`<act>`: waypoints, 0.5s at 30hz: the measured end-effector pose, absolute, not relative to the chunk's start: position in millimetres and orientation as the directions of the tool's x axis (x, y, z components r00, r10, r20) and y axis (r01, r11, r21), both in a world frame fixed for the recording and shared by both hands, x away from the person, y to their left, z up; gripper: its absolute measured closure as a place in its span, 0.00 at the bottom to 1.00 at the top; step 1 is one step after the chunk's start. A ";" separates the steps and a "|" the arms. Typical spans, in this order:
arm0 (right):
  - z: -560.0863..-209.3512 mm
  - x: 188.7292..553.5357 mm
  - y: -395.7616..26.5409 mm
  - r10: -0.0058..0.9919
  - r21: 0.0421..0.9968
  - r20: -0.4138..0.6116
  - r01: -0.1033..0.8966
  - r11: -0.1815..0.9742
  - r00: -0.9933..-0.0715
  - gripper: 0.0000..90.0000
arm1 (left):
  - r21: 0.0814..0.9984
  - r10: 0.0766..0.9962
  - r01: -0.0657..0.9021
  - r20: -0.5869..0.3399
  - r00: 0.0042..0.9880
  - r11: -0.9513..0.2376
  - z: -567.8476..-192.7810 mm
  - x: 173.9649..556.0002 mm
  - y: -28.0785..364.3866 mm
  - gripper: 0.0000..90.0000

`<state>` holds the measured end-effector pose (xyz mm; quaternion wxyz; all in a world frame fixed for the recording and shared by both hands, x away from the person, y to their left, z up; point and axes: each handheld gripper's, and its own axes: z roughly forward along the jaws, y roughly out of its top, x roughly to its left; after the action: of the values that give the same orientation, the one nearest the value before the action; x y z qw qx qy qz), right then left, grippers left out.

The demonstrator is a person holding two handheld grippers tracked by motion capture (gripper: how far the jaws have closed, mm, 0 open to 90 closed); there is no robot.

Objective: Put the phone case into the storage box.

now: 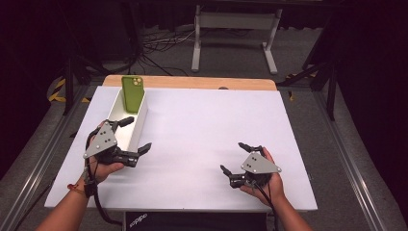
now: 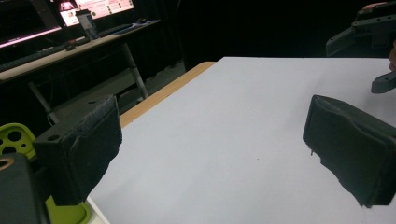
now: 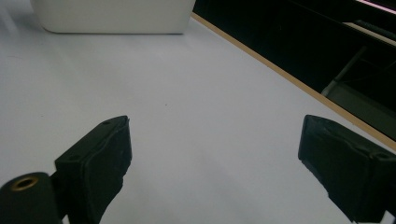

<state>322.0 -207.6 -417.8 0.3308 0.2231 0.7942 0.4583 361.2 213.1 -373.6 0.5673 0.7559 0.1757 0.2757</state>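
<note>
High view: green phone (image 1: 133, 93) in bin beyond left claw (image 1: 136, 134).

dark room, grey floor (image 1: 308, 110), white table frame (image 1: 235, 21) behind

- The phone (image 1: 133, 93) is green, a bright yellow-green all over.
- The box (image 1: 126, 126) is plain white.
- The table (image 1: 202, 130) has a white top with no pattern, and a light brown wood edge at the far side.
- The left gripper (image 1: 135, 134) is black with a grey plate on top.
- The right gripper (image 1: 234, 158) is black with a grey plate too.
- The pads (image 3: 100, 161) on the jaws are black.
- The floor (image 1: 231, 57) is grey.
- The frame (image 1: 235, 29) behind the table is pale grey.
</note>
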 end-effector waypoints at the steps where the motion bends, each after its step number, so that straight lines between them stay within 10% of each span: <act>1: -417.6 321.7 -207.6 0.658 0.875 -0.322 0.051 0.481 -0.681 0.11 | 0.955 0.575 -0.047 0.214 0.789 -0.292 -374.2 360.7 212.0 0.06; 15: -417.2 319.2 -205.4 0.652 0.876 -0.322 0.046 0.480 -0.687 0.11 | 0.948 0.522 -0.059 0.223 0.824 -0.313 -381.2 345.5 198.5 0.06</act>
<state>319.2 -205.4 -417.2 0.3294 0.2195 0.7947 0.4602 345.5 198.5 -381.2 0.5666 0.7686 0.1506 0.2560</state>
